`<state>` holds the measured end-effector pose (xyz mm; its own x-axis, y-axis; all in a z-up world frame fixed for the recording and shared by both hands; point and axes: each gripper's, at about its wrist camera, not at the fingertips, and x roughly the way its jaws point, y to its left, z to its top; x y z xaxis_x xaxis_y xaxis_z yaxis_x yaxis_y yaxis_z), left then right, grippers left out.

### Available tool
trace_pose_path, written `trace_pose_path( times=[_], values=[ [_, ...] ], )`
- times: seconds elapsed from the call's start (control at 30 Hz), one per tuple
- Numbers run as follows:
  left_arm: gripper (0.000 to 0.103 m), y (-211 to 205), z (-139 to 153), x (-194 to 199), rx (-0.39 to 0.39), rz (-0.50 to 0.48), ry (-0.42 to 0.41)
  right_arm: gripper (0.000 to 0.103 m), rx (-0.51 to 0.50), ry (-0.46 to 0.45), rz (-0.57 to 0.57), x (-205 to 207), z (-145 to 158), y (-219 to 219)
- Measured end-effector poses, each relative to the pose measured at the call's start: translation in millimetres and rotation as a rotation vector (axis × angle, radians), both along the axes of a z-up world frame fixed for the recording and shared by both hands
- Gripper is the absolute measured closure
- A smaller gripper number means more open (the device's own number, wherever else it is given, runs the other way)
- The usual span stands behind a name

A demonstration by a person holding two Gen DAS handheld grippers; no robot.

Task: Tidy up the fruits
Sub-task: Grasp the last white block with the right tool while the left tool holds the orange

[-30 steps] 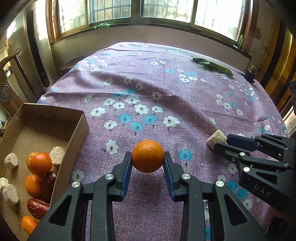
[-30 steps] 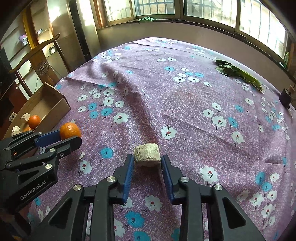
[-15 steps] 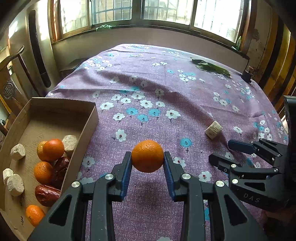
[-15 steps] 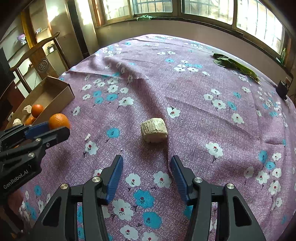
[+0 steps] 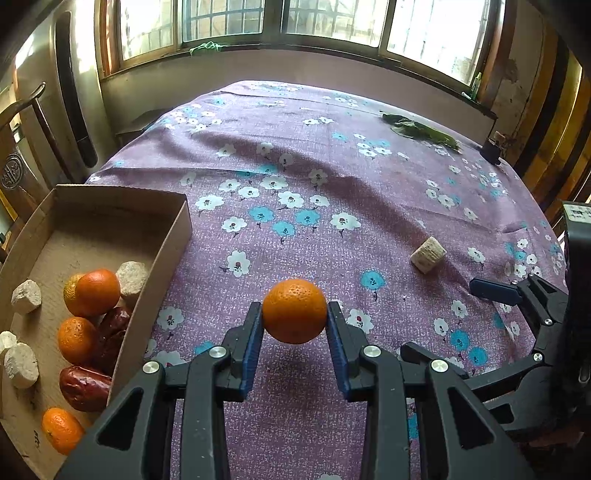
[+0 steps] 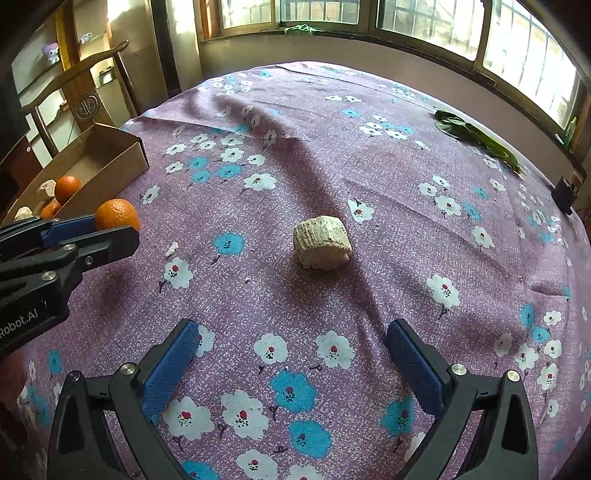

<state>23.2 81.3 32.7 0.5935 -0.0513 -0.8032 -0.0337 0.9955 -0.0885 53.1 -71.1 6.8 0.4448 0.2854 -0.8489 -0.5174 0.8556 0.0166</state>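
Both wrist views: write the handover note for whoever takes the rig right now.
Left gripper: shut on an orange, held above the cloth.
Right gripper: jaws opening, nothing between them; pale chunk lies on the cloth ahead.
Cardboard box, at left: holds oranges, red dates and pale chunks.
Left to do: box the held orange and the loose chunk.

A table under a purple flowered cloth (image 6: 369,155) fills the room's middle. At twelve o'clock a row of wood-framed windows (image 5: 332,22) lets in bright daylight above a pale wall (image 5: 295,66). At ten o'clock stands a carved wooden chair (image 6: 85,92), with shelves (image 6: 48,55) behind.
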Motion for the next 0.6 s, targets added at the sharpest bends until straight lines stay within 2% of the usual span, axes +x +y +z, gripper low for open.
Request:
trace_pose_path(
  times=[0.07, 0.13, 0.23, 0.3, 0.4, 0.47, 0.6],
  values=[
    [0.070, 1, 0, 0, 0.000, -0.001, -0.001, 0.005, 0.023, 0.008, -0.024, 2, 5, -5],
    [0.070, 1, 0, 1, -0.001, 0.004, 0.002, 0.023, 0.046, -0.029, -0.060, 4, 14, -10],
    [0.070, 0, -1, 1, -0.004, 0.004, 0.001, 0.026, 0.109, -0.002, -0.066, 14, 19, -13],
    [0.070, 0, -1, 0, -0.005, 0.001, 0.001, 0.027, 0.096, -0.019, -0.055, 20, 19, -8],
    [0.070, 0, -2, 1, -0.004, 0.005, 0.004, 0.040, 0.107, -0.017, -0.038, 28, 21, -1],
    [0.070, 1, -3, 2, -0.006, 0.009, 0.008, 0.044, 0.101, -0.025, -0.026, 32, 21, 3],
    [0.070, 3, -3, 4, -0.005, 0.009, 0.011, 0.069, 0.049, -0.030, -0.006, 40, 16, 6]
  ],
)
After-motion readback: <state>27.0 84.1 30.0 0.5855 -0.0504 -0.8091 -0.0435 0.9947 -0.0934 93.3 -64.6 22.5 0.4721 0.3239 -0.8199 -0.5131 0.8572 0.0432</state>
